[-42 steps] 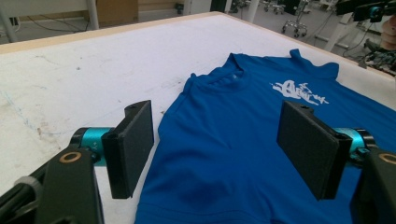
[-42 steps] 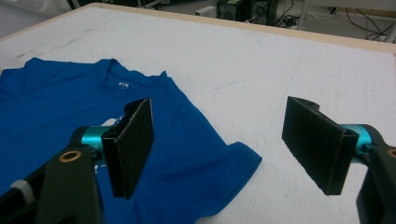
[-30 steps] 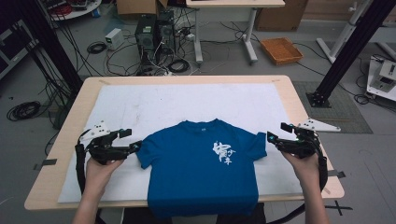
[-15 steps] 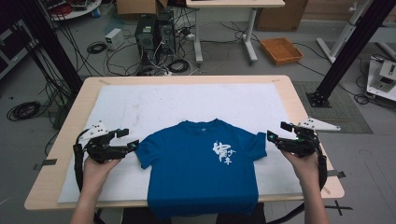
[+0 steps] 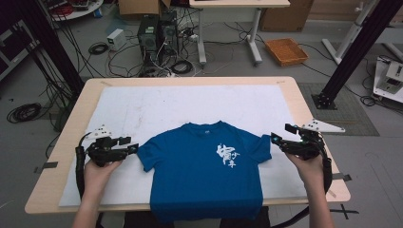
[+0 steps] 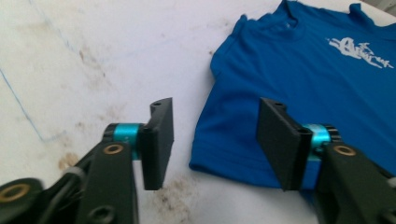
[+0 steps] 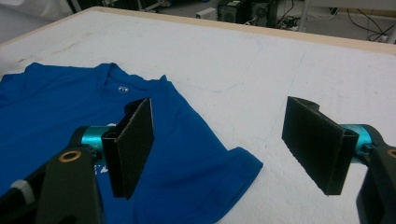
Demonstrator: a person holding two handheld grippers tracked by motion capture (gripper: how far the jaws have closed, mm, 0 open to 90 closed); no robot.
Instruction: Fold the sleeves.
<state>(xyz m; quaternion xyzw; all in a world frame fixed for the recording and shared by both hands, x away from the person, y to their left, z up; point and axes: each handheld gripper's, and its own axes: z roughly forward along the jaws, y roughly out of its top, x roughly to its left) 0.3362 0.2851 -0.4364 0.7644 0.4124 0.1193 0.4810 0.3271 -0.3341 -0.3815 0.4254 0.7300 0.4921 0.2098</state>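
Note:
A blue T-shirt (image 5: 204,171) with a white chest print lies flat, face up, on the white mat, its hem hanging over the near table edge. My left gripper (image 5: 132,145) sits low at the shirt's left sleeve. In the left gripper view its jaws (image 6: 215,140) have just been closing. A gap remains, the sleeve's edge (image 6: 224,154) lies between them, and the pads do not press on it. My right gripper (image 5: 280,134) hovers at the right sleeve. It stands wide open (image 7: 224,144) over the sleeve tip (image 7: 233,172).
The white mat (image 5: 190,104) covers most of the wooden table (image 5: 190,80), bare beyond the shirt. On the floor behind are computer towers (image 5: 154,33), cables and an orange tray (image 5: 287,50). Black frame posts (image 5: 351,52) stand at the table's far corners.
The left gripper has sunk a little toward the mat beside the left sleeve. The right hand and the shirt have not moved.

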